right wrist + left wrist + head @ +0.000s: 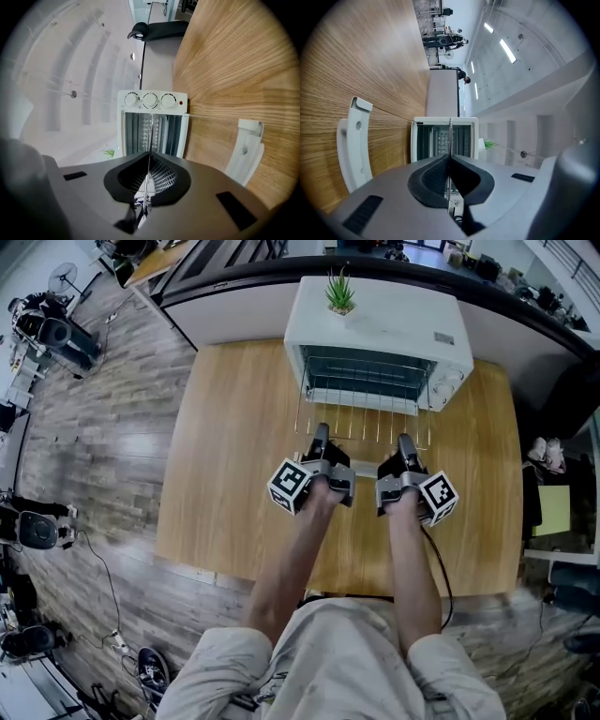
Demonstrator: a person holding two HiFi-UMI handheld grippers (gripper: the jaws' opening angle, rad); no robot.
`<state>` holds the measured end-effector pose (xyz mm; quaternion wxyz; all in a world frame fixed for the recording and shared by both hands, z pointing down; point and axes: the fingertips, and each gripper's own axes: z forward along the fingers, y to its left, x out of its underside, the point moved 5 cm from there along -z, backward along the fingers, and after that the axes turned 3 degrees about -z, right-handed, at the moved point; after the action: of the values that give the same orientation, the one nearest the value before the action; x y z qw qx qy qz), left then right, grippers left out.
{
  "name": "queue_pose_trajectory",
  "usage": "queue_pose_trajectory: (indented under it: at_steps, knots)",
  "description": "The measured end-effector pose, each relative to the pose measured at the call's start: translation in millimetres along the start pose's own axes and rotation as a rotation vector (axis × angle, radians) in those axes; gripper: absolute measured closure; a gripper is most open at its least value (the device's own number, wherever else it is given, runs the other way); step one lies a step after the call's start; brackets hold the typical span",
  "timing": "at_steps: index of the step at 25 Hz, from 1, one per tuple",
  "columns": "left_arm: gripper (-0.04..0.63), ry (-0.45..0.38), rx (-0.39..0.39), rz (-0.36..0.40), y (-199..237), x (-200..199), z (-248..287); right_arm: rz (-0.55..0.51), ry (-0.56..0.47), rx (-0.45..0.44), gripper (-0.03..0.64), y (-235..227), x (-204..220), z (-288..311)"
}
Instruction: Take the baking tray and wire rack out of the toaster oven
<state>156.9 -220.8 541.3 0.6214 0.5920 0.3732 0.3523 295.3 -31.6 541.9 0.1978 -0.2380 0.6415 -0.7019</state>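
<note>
A white toaster oven (375, 320) stands open at the back of the wooden table (225, 484). The wire rack (366, 426) sticks out of its mouth, level above the table. My left gripper (321, 435) is shut on the rack's front edge at the left, and my right gripper (405, 441) is shut on it at the right. In the left gripper view the rack (450, 133) shows edge-on as a thin line running into the shut left gripper (450, 161). The right gripper view shows the same: rack (150, 131), right gripper (150, 159). I cannot make out a baking tray.
The oven door's white handle (366, 468) lies between my two grippers, low near the table. A small potted plant (339, 292) sits on the oven top. Three dials (150, 100) line the oven's side panel. The table's near edge runs just behind my forearms.
</note>
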Motion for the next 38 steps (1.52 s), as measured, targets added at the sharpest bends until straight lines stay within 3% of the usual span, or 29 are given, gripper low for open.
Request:
queue_pose_trajectory:
  at_steps: [12, 18, 26, 38]
  knots:
    - [0.58, 0.057, 0.072, 0.014, -16, 10, -55, -0.045, -0.017, -0.033, 0.589, 8, 16, -64]
    - [0.58, 0.094, 0.102, 0.011, -39, 8, -107, -0.075, -0.057, -0.06, 0.589, 38, 42, -117]
    - [0.58, 0.152, 0.121, 0.022, -43, 22, -144, -0.085, -0.109, -0.059, 0.588, 38, 50, -169]
    - [0.58, 0.354, 0.11, -0.008, -34, 101, -161, -0.092, -0.301, -0.03, 0.588, 27, 11, -257]
